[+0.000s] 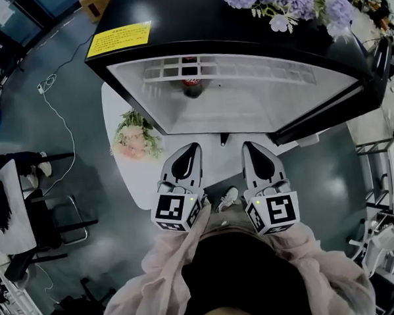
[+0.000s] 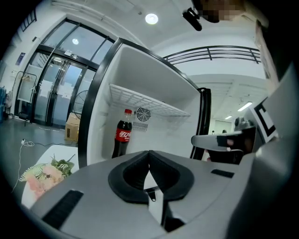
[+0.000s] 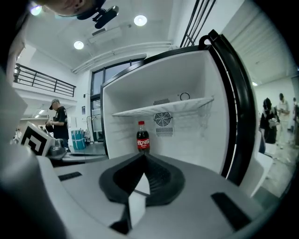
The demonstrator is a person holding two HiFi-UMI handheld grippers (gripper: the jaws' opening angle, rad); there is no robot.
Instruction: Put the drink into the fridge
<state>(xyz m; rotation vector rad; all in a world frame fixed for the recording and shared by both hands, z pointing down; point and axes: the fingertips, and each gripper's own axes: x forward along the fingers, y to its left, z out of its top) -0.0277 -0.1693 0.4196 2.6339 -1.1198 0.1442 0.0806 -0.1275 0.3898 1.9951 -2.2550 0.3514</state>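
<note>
The fridge (image 1: 247, 111) stood open in front of the person, its white interior facing both claws. The drink, a cola bottle (image 1: 192, 85) with a red cap and red label, stood upright on the fridge floor toward the back wall, beneath the white wire shelf (image 1: 245, 69) and just beside the round fan vent (image 3: 162, 119) on that wall. Nothing touched the bottle. The left claw (image 1: 191, 147) was held outside the fridge opening, well short of the bottle; its own view showed the jaws brought together at the tips with nothing between them. The right claw (image 1: 248, 146) was held alongside it, near but apart from it, pointing into the fridge toward the bottle; its jaws were likewise closed tip to tip and empty. Each claw carried its marker cube, left (image 1: 177, 212) and right (image 1: 274, 213), close to the person's pale pink sleeves (image 1: 157, 274). A white desk (image 1: 129, 183) stood beside the fridge, left of it in the head view, with a bunch of pink and green flowers (image 1: 136, 137) lying on it. On the black fridge top were a yellow label (image 1: 120, 39) and a cluster of purple flowers (image 1: 287, 0).
</note>
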